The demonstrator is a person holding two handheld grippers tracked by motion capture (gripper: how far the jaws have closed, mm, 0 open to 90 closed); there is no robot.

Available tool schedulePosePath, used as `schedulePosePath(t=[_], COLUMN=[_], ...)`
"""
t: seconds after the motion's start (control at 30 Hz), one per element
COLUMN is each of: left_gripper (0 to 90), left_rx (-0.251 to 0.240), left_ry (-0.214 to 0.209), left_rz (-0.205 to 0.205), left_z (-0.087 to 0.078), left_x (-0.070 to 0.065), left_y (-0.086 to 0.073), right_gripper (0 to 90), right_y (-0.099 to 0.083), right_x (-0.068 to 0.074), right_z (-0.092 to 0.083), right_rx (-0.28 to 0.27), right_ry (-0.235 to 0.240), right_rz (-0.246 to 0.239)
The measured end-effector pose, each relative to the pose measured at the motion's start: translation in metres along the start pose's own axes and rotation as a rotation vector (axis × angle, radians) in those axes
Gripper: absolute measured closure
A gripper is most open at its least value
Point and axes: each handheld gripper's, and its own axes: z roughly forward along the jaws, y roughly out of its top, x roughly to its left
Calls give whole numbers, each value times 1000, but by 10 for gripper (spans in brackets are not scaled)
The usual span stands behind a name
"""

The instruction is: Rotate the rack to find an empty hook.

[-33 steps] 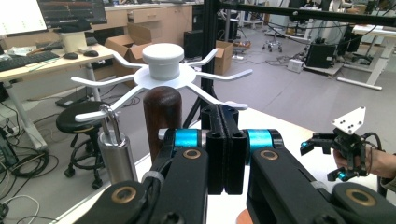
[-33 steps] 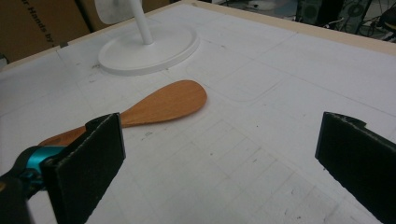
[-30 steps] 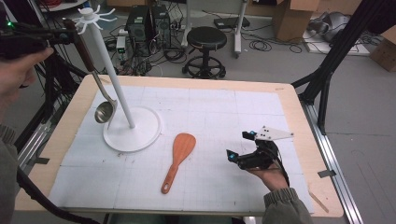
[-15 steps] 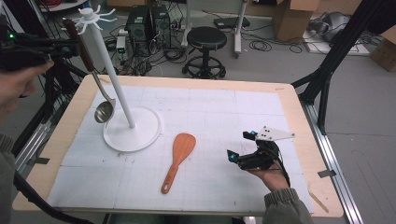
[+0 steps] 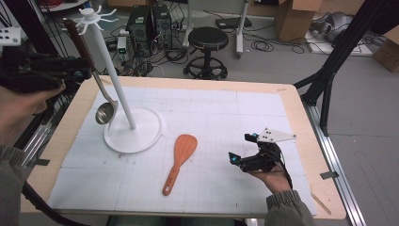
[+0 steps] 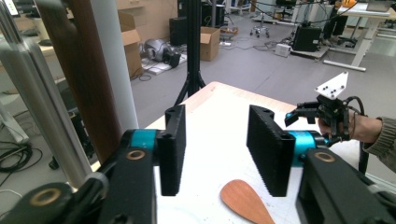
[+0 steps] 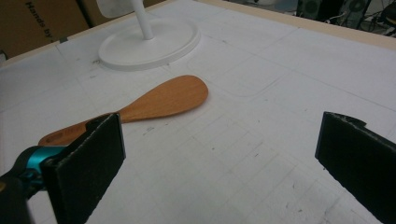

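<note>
The ladle [image 5: 104, 106] hangs from the white rack [image 5: 126, 123], its brown handle reaching up toward the hooks at the top of the pole and its steel bowl low down, just above the left edge of the round base; in the left gripper view the brown handle [image 6: 81, 70] rises close beside the white pole, left of the jaws. The left gripper [image 5: 75, 74] sits off the table's left edge, level with the upper part of that handle and just beside it; its jaws have just been opening and now stand partly apart with nothing between the pads, the ladle lying outside them; whether the near jaw brushes the handle is hard to judge from the high view.

The wooden spatula [image 5: 178, 160] lies flat on the white gridded mat [image 5: 211, 117], blade pointing toward the rack's base and handle toward the near edge, near the base but not touching it. The right gripper [image 5: 244, 153] rests low over the mat to the right of the spatula, well apart from it, held by a hand [image 5: 273, 176] in a grey-green sleeve; its jaws are spread wide and hold nothing; in the right gripper view the spatula [image 7: 154, 105] lies ahead, beyond the left jaw. The mat covers a wooden table [image 5: 306, 141].
</note>
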Motion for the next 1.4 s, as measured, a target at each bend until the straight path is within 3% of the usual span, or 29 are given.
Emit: schedulePosePath(t=[0.37, 0.9, 1.4], left_gripper=[449, 381, 350], left_rx=[27, 49, 54], left_ry=[1, -4, -3], left_rz=[-15, -29, -29], left_z=[15, 37, 45], left_x=[-10, -24, -33], left_y=[-35, -78, -103], right_gripper=[4, 4, 4], right_y=[-1, -5, -6], right_x=[3, 5, 8], right_z=[2, 6, 7], right_rx=[25, 57, 68], right_ry=[3, 2, 1], right_rz=[-6, -35, -50])
